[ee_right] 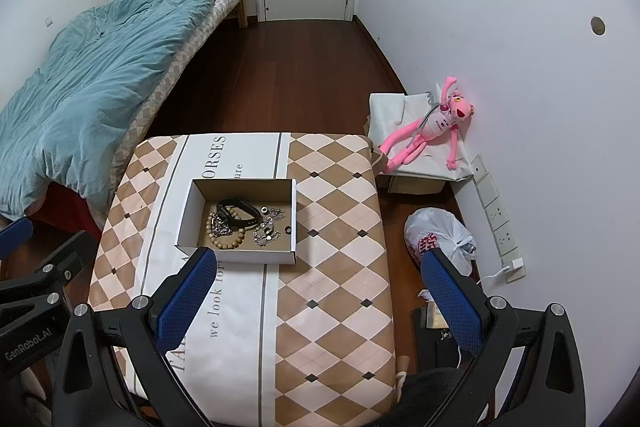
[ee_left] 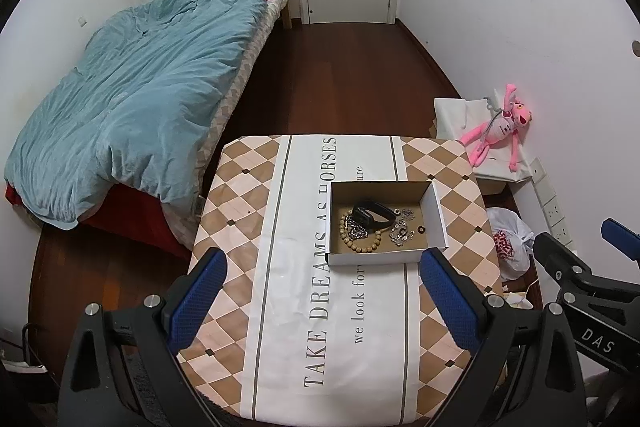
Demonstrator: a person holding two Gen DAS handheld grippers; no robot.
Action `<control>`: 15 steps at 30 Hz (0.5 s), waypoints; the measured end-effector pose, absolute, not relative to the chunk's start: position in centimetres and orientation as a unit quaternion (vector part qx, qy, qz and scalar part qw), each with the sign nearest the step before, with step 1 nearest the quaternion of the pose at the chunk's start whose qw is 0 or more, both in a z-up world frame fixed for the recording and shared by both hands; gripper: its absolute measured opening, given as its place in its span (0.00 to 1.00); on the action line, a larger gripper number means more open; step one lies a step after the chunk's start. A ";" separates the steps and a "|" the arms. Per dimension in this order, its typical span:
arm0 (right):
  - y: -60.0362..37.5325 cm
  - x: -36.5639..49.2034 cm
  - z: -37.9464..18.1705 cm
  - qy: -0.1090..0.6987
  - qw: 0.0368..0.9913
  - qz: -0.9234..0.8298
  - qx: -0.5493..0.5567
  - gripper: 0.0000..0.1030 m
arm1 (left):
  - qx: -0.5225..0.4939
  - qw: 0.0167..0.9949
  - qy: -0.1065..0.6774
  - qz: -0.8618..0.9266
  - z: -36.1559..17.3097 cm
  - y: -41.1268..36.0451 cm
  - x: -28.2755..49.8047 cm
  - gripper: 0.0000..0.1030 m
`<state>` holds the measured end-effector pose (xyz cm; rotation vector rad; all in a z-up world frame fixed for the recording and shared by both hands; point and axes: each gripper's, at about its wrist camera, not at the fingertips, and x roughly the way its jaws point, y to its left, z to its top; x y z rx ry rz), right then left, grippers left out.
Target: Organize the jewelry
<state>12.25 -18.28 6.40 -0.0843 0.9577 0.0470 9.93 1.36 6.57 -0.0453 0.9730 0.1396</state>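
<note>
A shallow white cardboard box [ee_left: 438,215] [ee_right: 188,211] sits on the checkered table [ee_left: 240,211] [ee_right: 332,227]. Inside lie a black wristband [ee_left: 370,214] [ee_right: 236,211], a wooden bead bracelet [ee_left: 360,247] [ee_right: 228,242], a silver chain [ee_left: 356,229] [ee_right: 219,225] and small silver pieces [ee_left: 402,230] [ee_right: 266,229]. My left gripper [ee_left: 322,291] is open and empty, held above the table short of the box. My right gripper [ee_right: 320,291] is open and empty, nearer the table's right side. Each gripper shows at the edge of the other's view.
A bed with a blue duvet [ee_left: 132,99] [ee_right: 92,67] stands to the left. A pink plush toy [ee_left: 500,127] [ee_right: 432,123] lies on a white-covered box by the right wall. A white plastic bag [ee_left: 510,241] [ee_right: 438,235] sits on the floor beside the table.
</note>
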 end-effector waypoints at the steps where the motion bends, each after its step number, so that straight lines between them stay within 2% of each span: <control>1: -18.2 12.3 6.4 0.461 0.886 0.022 -0.041 1.00 | -0.022 0.881 0.467 0.067 6.6 1.4 9.9 0.96; 15: -18.2 12.0 6.2 0.462 0.886 0.023 -0.039 1.00 | -0.021 0.881 0.468 0.068 6.7 1.2 9.9 0.96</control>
